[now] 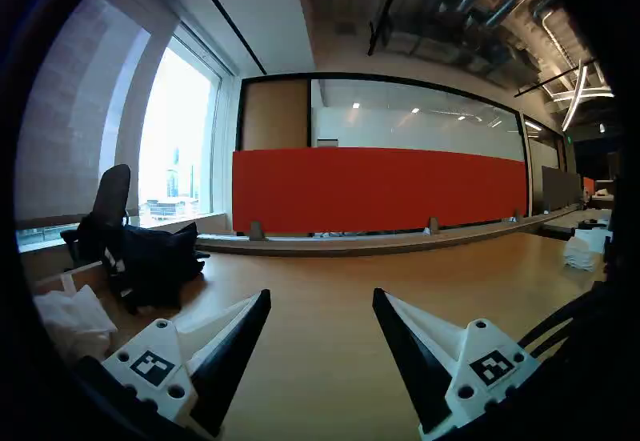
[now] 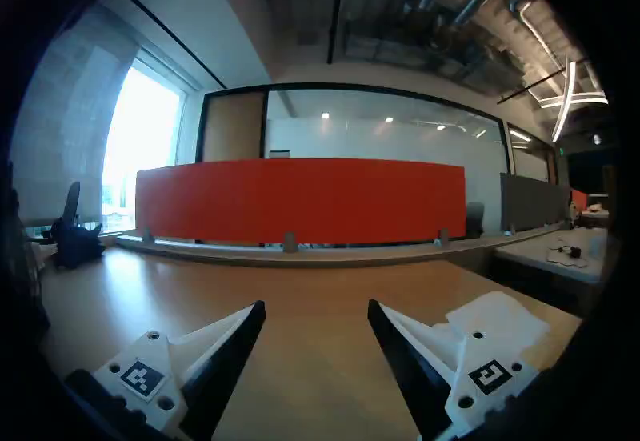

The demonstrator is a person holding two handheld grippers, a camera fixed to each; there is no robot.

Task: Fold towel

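Observation:
In the left gripper view my left gripper [image 1: 321, 301] is open over bare wooden table [image 1: 336, 281], nothing between its fingers. White towels [image 1: 72, 321] lie crumpled at the table's left edge, and a folded white stack [image 1: 582, 250] sits far right. In the right gripper view my right gripper [image 2: 316, 309] is open too, low above the table [image 2: 304, 297]. A white towel [image 2: 500, 317] lies on the table just behind the right finger [image 2: 416, 353], near the table's right edge.
A red divider panel [image 1: 376, 189] runs along the back of the table. A black bag [image 1: 156, 261] sits at the left with an office chair [image 1: 100, 217] behind it, by the window. Another desk [image 2: 572, 253] stands to the right.

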